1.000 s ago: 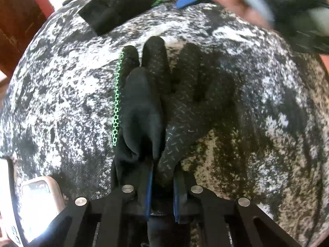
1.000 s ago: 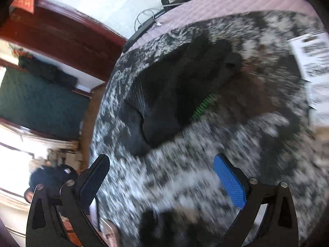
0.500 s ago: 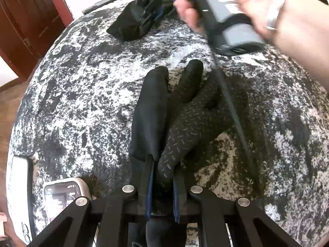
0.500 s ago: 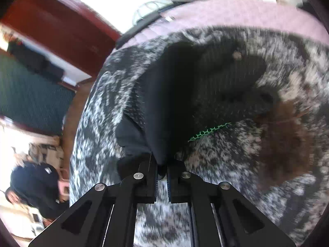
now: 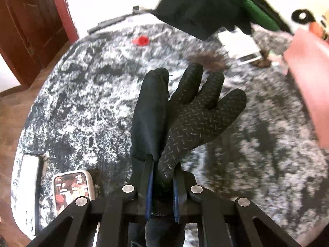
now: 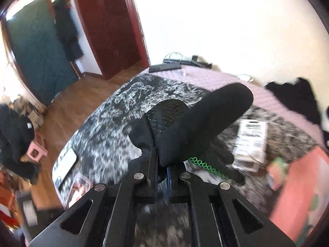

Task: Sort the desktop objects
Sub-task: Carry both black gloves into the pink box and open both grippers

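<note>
My left gripper (image 5: 162, 177) is shut on the cuff of a black glove (image 5: 185, 115) with a speckled grip palm; its fingers fan out above the black-and-white mottled cover (image 5: 92, 94). My right gripper (image 6: 162, 164) is shut on a second black glove (image 6: 197, 123) with a green mesh strip (image 6: 203, 165), held up in the air over the same cover (image 6: 115, 127). That second glove (image 5: 197, 10) also shows blurred at the top of the left wrist view, well above the surface.
A phone (image 5: 72, 189) and a white device (image 5: 26, 187) lie at the cover's near left edge. A small red object (image 5: 140, 40), a brown fur tuft (image 5: 207, 60), a white label pack (image 5: 239, 45) and a pink item (image 5: 310, 82) sit further out. A dark-clothed person (image 6: 14, 140) is at left.
The right gripper has lifted its glove off the cover and swung it up and right. The left gripper has raised its glove too, whose fingers have spread. The red object and fur tuft have come into view.
</note>
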